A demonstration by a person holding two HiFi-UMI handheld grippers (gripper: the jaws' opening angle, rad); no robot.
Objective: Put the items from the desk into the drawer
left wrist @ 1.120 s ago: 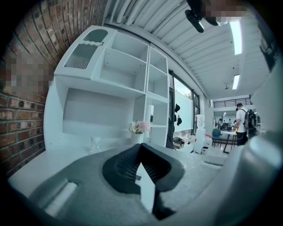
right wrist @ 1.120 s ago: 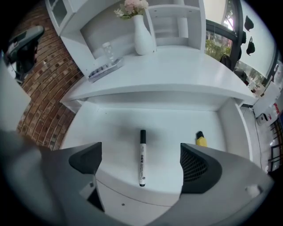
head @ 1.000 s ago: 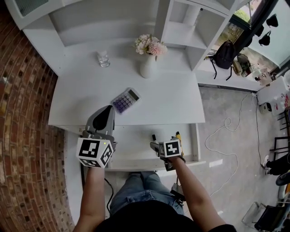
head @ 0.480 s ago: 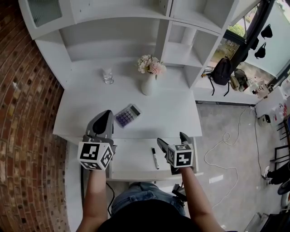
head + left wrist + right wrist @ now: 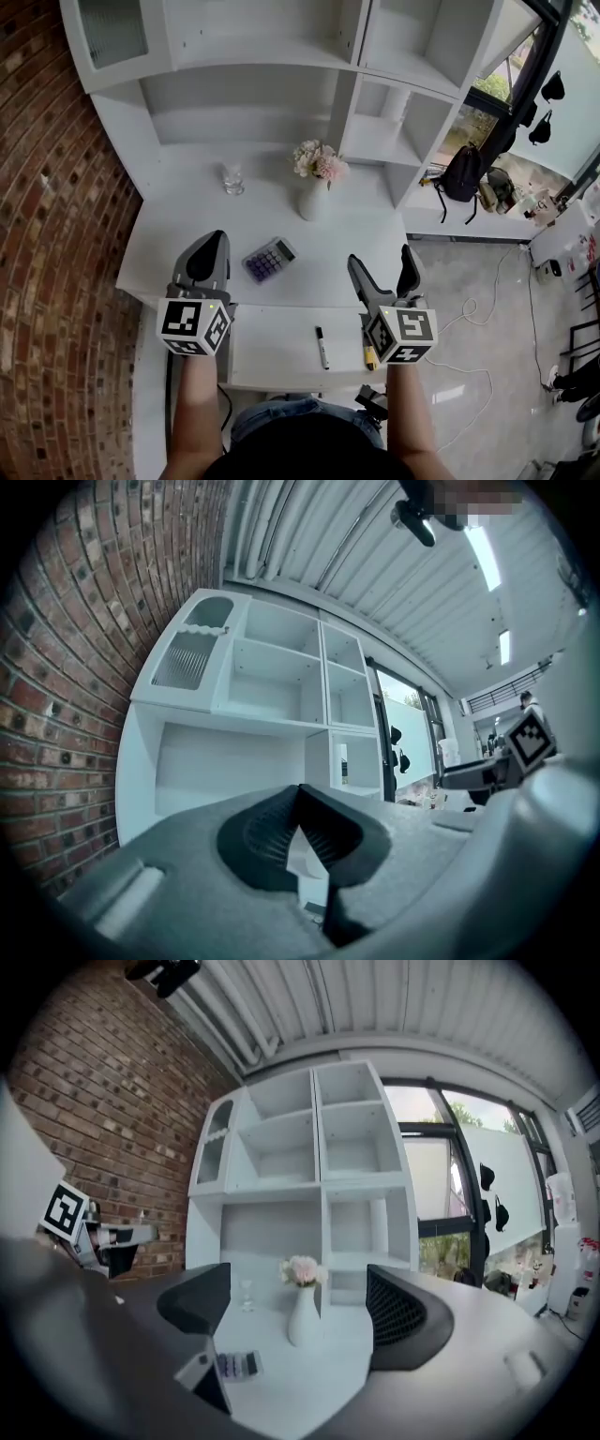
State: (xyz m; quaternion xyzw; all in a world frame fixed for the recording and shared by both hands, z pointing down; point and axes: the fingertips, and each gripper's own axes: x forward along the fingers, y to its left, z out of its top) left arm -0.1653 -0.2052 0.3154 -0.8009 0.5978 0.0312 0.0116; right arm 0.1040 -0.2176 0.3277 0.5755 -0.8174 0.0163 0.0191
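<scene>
Calculator (image 5: 270,260) lies on the white desk (image 5: 178,246), near the front edge, keys up and set at an angle; also seen low in the right gripper view (image 5: 236,1365). Below the desk front, the drawer (image 5: 277,349) stands pulled out. It contains a black marker (image 5: 322,347) lying roughly front to back, and a yellow pen (image 5: 369,356) to its right, partly hidden behind the right gripper's marker cube. Left gripper (image 5: 215,244) is held over the desk just left of the calculator, not touching it; its jaws are pressed together at the tips with nothing between them (image 5: 300,803). Right gripper (image 5: 382,258) is over the desk's front right corner, above the drawer; its jaws are spread wide and hold nothing (image 5: 300,1312). Further back on the desk stand a white vase (image 5: 314,199) with pale pink flowers (image 5: 319,161) and, to its left, a clear glass (image 5: 233,179). White shelving (image 5: 281,84) rises behind the desk, and a brick wall (image 5: 47,234) adjoins it on the left.
</scene>
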